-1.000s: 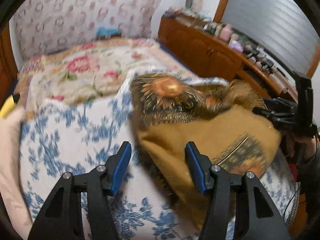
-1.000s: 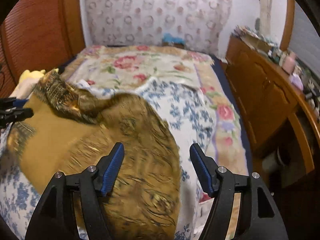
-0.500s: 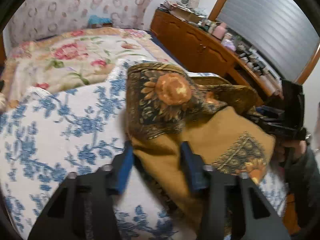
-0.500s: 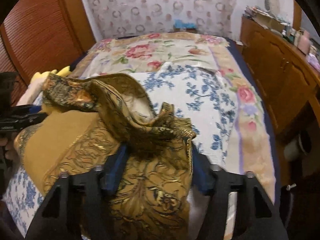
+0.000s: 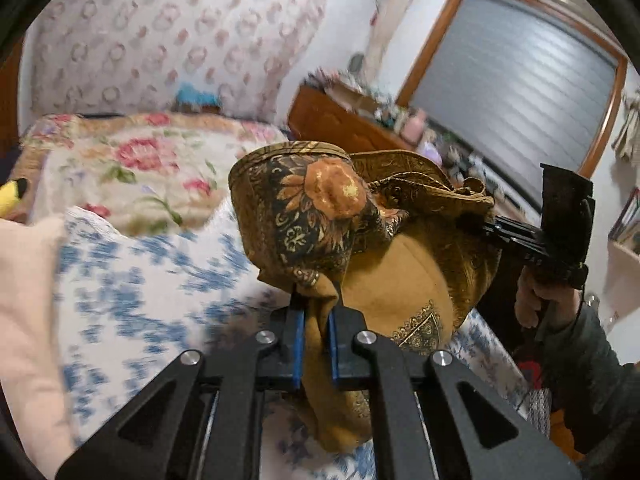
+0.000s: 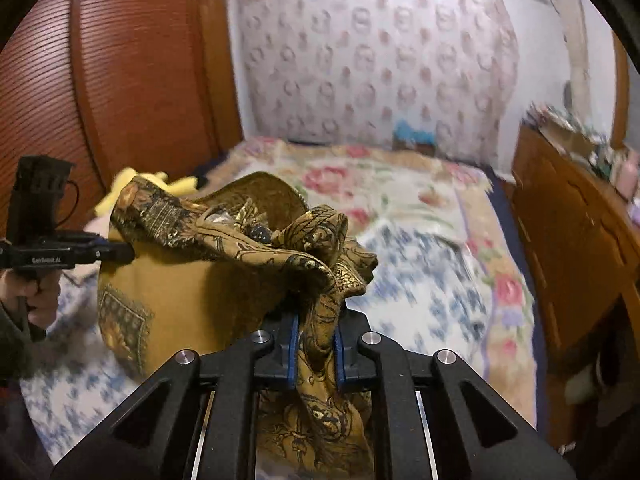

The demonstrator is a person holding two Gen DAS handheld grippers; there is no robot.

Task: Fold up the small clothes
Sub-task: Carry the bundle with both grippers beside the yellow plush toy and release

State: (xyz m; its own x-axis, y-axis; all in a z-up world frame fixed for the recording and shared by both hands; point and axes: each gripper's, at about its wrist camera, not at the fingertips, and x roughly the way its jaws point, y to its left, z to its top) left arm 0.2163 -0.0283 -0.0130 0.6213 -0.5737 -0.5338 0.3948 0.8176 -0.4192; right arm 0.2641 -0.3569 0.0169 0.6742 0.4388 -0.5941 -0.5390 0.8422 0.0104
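A mustard-gold garment [image 5: 396, 280] with dark floral and paisley borders hangs lifted above the bed, bunched between both grippers. My left gripper [image 5: 316, 320] is shut on one corner of it. My right gripper [image 6: 316, 332] is shut on the opposite corner of the same garment [image 6: 224, 280]. The right gripper also shows at the right of the left wrist view [image 5: 500, 232]. The left gripper shows at the left of the right wrist view [image 6: 116, 250]. The cloth sags between them, its lower part hidden behind the jaws.
A bed with a blue-flowered white sheet [image 5: 152, 280] and a rose-patterned blanket [image 6: 372, 188] lies below. A wooden dresser [image 6: 576, 248] with clutter runs along the right. A wooden wardrobe [image 6: 120, 92] stands left. A yellow plush toy [image 5: 12, 196] and a pink pillow [image 5: 28, 300] lie left.
Both grippers closed on the garment's corners and lifted it off the bed. The cloth now hangs bunched between them, and both views have tilted upward.
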